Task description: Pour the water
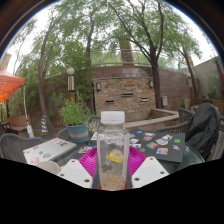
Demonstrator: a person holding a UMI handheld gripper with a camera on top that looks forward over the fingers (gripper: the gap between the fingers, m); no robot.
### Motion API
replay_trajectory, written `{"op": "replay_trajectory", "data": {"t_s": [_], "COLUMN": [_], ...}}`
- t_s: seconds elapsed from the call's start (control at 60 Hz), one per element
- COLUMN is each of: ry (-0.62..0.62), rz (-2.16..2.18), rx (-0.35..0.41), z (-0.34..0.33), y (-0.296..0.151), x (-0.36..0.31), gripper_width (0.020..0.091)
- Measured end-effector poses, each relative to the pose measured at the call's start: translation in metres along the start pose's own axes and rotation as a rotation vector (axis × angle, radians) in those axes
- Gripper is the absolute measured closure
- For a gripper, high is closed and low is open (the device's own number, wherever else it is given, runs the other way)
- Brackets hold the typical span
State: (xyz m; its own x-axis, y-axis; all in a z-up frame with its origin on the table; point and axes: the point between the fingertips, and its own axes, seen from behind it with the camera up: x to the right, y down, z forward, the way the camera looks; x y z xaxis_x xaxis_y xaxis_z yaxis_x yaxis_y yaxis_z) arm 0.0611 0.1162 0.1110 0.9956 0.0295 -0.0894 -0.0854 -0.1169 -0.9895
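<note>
Patio table (60, 135) outdoors, level claw (112, 170) pinching an upright clear bottle (112, 145).

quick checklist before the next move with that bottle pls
1. Clear plastic bottle between the hand-held gripper fingers: ok.
2. Both pink pads pressing on the bottle: cannot tell, it hides the contact.
3. Bottle upright: ok.
4. White cap on: not ok for pouring, it looks closed.
5. Receiving cup or glass in sight: not ok, none visible on the table among the scattered cards.
6. Water level in the bottle: cannot tell.
</note>
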Motion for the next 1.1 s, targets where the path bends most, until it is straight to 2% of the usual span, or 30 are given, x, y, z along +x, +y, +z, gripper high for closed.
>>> {"op": "replay_trajectory", "data": {"t_s": [0.1, 0.133, 0.317, 0.433, 0.517, 0.583, 0.833, 1.1], "ry": [-0.010, -0.017, -0.002, -0.004, 0.002, 0.006, 0.019, -0.008], "rz": [-0.062, -0.093, -0.128, -0.122, -0.101, -0.105, -0.111, -0.116], "rx": [-0.036, -0.010, -0.011, -0.067, -0.077, -0.070, -0.079, -0.099], "z": [0.002, 0.000, -0.001, -0.005, -0.021, -0.038, -0.157, -0.322], "y": [0.018, 0.015, 0.017, 0.019, 0.012, 0.003, -0.013, 0.015], "x": [-0.001, -0.004, -0.006, -0.006, -0.006, -0.010, -0.011, -0.022], "gripper_width": [0.0714, 0.0715, 0.0695, 0.0544, 0.0248, 0.0275, 0.0271, 0.0270]}}
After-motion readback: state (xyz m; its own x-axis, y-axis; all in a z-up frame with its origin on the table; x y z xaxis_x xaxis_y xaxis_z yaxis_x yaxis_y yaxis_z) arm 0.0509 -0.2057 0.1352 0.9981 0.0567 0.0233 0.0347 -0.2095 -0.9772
